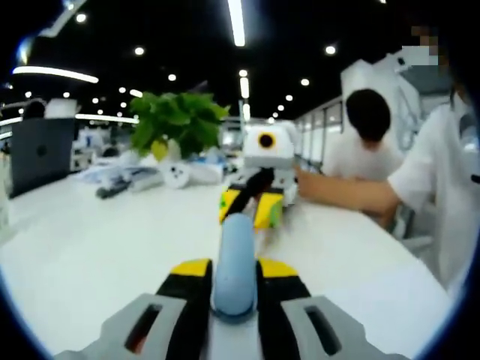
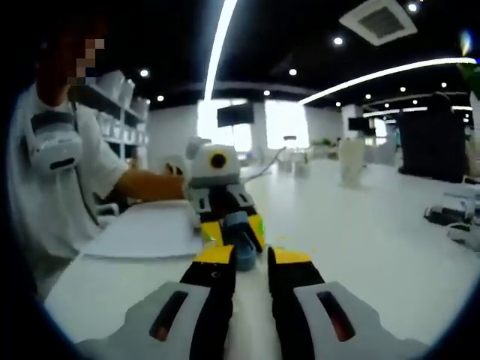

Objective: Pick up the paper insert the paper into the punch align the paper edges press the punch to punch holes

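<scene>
Left gripper view: left tongs (image 1: 234, 271) clenched on the pale blue punch (image 1: 235, 262), which stands up between the jaws. Straight ahead on the white worktop (image 1: 97, 247), right tongs (image 1: 251, 208) face back, close to the punch's far end. Potted plant (image 1: 177, 124) beyond, to the left. Person in white sleeve (image 1: 420, 169) to the right.

Right gripper view: right tongs (image 2: 251, 259) jaws slightly apart around the near end of the punch (image 2: 241, 236); contact with it cannot be told. Left tongs (image 2: 232, 225) just ahead, holding the punch's far side. Paper (image 2: 146, 232) lies flat on the worktop (image 2: 360, 232) ahead-left of the tongs, beside the punch, not inserted.
</scene>
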### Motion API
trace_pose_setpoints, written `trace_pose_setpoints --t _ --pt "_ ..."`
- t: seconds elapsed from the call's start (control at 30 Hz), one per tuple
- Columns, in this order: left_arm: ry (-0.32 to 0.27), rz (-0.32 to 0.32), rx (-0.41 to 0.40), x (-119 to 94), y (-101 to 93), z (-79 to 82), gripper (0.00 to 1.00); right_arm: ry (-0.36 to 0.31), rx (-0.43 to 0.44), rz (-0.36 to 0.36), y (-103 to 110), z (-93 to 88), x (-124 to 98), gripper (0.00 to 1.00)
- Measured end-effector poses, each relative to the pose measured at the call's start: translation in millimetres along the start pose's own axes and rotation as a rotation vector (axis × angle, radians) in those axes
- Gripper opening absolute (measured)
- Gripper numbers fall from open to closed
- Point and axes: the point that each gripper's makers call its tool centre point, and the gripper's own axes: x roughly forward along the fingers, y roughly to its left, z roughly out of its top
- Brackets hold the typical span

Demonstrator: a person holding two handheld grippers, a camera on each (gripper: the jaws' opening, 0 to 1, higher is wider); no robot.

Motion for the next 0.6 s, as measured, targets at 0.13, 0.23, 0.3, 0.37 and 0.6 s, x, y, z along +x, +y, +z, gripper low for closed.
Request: trace_pose_setpoints --t 0.13,0.23,0.3,0.37,0.6 --pt "-0.002 0.001 0.005 -0.6 -2.9 -0.4 0.25 -0.11 0.012 -0.206 -7.3 33.9 0.1 0.11" --pt "-0.004 0.001 0.014 0.1 1.4 0.2 0.25 -0.193 0.065 -0.346 -3.4 58.9 10.6 0.05" --pt "-0.005 0.003 0.021 1.2 5.5 0.6 0.25 -0.166 0.038 -0.398 3.3 57.6 24.2 0.05" --pt "-0.005 0.003 0.026 2.5 10.4 1.0 0.25 -0.11 -0.061 -0.467 6.4 50.6 38.3 0.05" --pt "-0.005 0.004 0.032 4.4 16.9 1.7 0.25 -0.019 -0.106 -0.564 -1.6 25.4 46.2 0.05"
